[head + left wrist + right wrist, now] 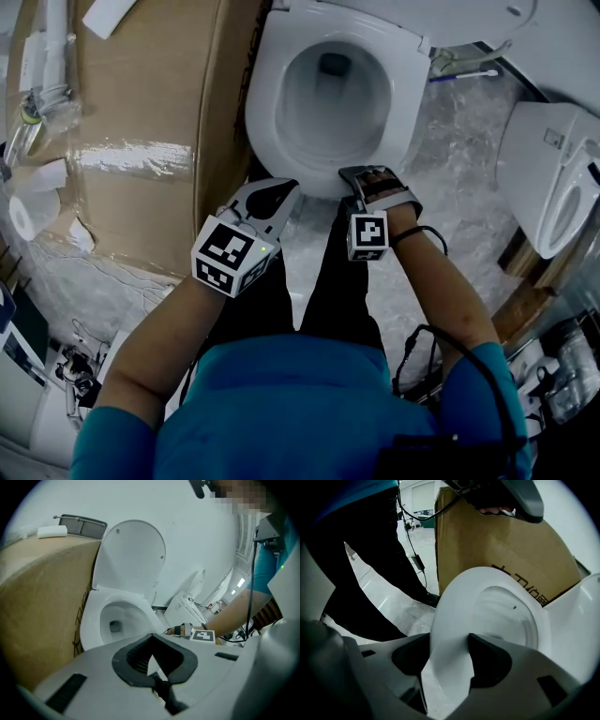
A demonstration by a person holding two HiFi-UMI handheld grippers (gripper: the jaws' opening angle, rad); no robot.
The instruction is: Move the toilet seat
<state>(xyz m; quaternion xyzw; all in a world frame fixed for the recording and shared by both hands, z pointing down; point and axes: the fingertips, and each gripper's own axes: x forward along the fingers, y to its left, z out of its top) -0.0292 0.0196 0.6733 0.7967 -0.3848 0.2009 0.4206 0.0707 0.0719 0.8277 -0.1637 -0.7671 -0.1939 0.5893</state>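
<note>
The toilet seat (267, 112) sits over the bowl, with its lid (133, 555) upright behind it. The right gripper (361, 175) is clamped on the seat's front edge, which fills the gap between its jaws. The left gripper (284, 190) hovers just beside it, jaws together and empty. A cardboard box (141, 112) stands against the toilet on the left gripper's side.

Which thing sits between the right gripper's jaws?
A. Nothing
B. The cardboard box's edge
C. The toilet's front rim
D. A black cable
C: in the right gripper view the white rim fills the gap between the two dark pads of the right gripper.
</note>
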